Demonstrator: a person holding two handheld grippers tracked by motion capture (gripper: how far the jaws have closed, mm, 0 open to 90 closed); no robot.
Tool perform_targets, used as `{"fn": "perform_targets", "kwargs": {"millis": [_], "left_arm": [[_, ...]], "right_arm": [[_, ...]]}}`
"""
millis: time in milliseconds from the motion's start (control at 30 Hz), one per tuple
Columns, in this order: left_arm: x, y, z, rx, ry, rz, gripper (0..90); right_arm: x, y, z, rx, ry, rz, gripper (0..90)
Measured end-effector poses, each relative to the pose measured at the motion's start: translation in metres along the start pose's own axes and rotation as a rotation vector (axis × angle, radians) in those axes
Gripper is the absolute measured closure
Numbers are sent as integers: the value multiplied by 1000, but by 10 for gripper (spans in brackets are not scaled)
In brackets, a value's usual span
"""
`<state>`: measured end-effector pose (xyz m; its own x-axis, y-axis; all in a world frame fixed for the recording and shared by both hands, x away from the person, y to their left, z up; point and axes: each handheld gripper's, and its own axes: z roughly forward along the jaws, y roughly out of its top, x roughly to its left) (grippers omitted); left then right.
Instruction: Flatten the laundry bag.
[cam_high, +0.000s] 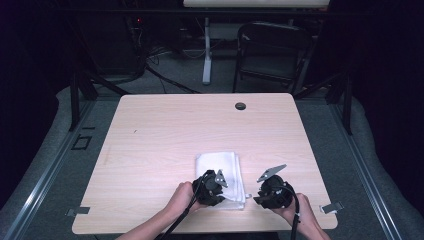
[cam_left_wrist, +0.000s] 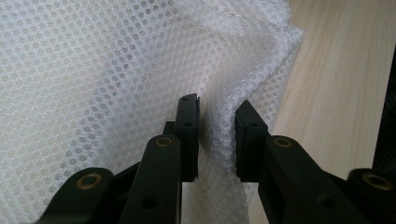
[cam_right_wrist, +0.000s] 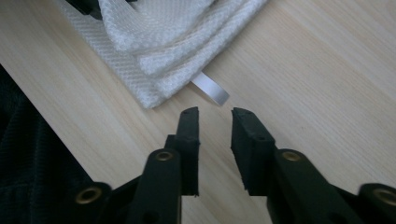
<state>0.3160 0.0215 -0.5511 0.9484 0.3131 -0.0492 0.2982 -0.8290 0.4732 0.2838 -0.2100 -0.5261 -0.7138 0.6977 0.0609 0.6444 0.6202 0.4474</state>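
Towel: a white folded towel (cam_high: 220, 172) lies flat on the table (cam_high: 150, 150), close to the near edge and a little right of the middle; its near end reaches almost to that edge.
Towel weave: in the left gripper view the cloth (cam_left_wrist: 93, 84) shows an open honeycomb mesh, bunched into a raised fold at its border.
Towel corner: in the right gripper view the stacked layers (cam_right_wrist: 159, 42) end in a corner pointing toward your jaws, with a small white label tab (cam_right_wrist: 211, 89) sticking out from under it onto the bare wood.
Your left gripper: your left gripper (cam_high: 212, 187) sits on the towel's near left part; in the left gripper view (cam_left_wrist: 217, 140) a ridge of the mesh stands between its two jaws, which have drawn in on both sides of it, so you are pinching the fold.
Your right gripper: your right gripper (cam_high: 272, 192) is over bare table just beside the towel's near right corner, not touching it; in the right gripper view (cam_right_wrist: 215, 140) its jaws stand narrowly apart with nothing between them, the label tab just ahead of the tips.
Your hands: both come in over the near edge, left hand (cam_high: 182, 197) and right hand (cam_high: 300, 212) each wrapped around its gripper.
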Motion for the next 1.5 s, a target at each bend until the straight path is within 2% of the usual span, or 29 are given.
{"fn": "perform_targets", "kwargs": {"millis": [200, 267, 533, 600, 767, 800, 867, 933, 1000, 1100, 1167, 1233, 1300, 1400, 1467, 1500], "left_arm": [[0, 0, 0, 2, -2, -2, 747], [0, 0, 0, 1, 1, 4, 743], [-1, 0, 1, 8, -1, 18, 719], [-2, 1, 1, 9, -7, 25, 685], [-8, 4, 2, 16, -8, 65, 533], [-10, 5, 3, 20, -3, 75, 519], [-11, 5, 4, 14, -1, 72, 496], [-10, 5, 4, 12, -2, 69, 490], [-10, 5, 4, 2, 1, 64, 509], [-9, 7, 4, -7, 11, 62, 594], [-9, 8, 5, -8, 30, 73, 645], [-10, 8, 5, -10, 37, 69, 699], [-10, 8, 4, -14, 46, 69, 738], [-10, 7, 3, -28, 51, 63, 793], [-9, 6, 1, -33, 55, 63, 813], [-9, 6, 0, -40, 58, 61, 819]], "right_arm": [[9, 8, 8, -10, 15, -34, 865], [12, 12, 11, 4, 14, -44, 896], [20, 25, 32, 67, 28, -79, 900], [19, 27, 36, 65, 33, -78, 900], [17, 28, 35, 55, 65, -61, 900], [18, 27, 37, 18, 76, -28, 900], [16, 28, 36, 38, 89, -42, 900], [14, 27, 35, 21, 107, -26, 900], [14, 28, 34, 10, 120, -17, 900], [16, 28, 35, 1, 113, -12, 900], [16, 28, 36, 18, 100, -32, 900], [17, 26, 38, -2, 104, -11, 900], [17, 25, 39, 0, 88, -21, 900], [18, 24, 42, -6, 92, -23, 900], [16, 25, 41, 19, 90, -43, 900], [17, 23, 42, -4, 92, -18, 900]]}}
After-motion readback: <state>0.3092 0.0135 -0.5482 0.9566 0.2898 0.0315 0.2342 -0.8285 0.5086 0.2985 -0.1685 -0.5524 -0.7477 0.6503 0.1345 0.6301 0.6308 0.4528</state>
